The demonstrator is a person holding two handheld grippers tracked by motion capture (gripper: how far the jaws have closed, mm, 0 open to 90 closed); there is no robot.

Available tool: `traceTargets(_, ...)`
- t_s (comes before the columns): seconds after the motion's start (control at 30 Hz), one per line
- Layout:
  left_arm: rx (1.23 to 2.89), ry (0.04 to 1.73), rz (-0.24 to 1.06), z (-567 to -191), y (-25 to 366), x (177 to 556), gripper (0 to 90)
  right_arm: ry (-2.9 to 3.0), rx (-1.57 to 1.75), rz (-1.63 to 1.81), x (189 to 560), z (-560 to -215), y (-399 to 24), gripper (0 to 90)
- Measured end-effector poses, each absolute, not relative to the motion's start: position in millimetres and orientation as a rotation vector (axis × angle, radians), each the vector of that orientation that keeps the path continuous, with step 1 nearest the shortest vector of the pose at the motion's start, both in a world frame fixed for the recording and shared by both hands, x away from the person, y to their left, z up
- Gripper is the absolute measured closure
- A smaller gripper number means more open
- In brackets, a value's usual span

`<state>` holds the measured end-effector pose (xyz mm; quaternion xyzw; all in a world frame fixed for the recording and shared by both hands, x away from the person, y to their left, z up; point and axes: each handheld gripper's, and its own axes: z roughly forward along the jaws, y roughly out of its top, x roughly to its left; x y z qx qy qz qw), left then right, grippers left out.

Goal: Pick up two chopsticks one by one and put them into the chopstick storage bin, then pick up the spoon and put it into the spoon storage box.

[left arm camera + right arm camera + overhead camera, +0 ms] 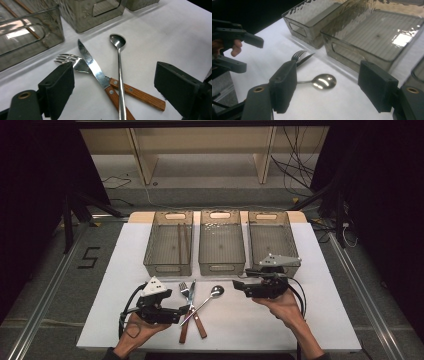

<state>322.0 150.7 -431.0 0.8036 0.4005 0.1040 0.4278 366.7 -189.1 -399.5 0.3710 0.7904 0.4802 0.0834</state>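
A fork (184, 288), a knife (191, 289) and a long spoon (216, 291) lie crossed on the white table (325, 320), near its front middle. The fork (66, 59) and the knife (91, 65) have wooden handles, and the spoon (118, 41) rests across them. My left gripper (186, 312) lies low at the left of the pile and points right. Seen along its jaws, my left gripper (113, 72) stands open around the crossing handles without touching them. My right gripper (239, 285) points left at the spoon's bowl (323, 81). My right gripper (329, 72) is open and holds nothing.
Three clear plastic bins stand in a row behind the cutlery: left bin (167, 268), middle bin (221, 268), right bin (260, 247). Two chopsticks (183, 242) lie in the left bin. The other gripper (253, 55) shows at the left of the right gripper view.
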Motion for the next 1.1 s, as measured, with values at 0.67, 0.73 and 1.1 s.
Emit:
traceTargets(0.67, 2.077, 1.006, 0.227, -436, 141, 337, 16.8, 2.232, 1.170, 1.458, 325, -426, -239, 30.1)
traceTargets(0.73, 2.085, 1.013, 0.225, -436, 140, 337, 16.7, 2.223, 1.178, 1.447, 323, -427, -243, 29.9)
traceTargets(1.1, 2.111, 1.024, 0.232, -432, 134, 341, 17.3, 2.192, 1.229, 1.422, 310, -431, -257, 28.4)
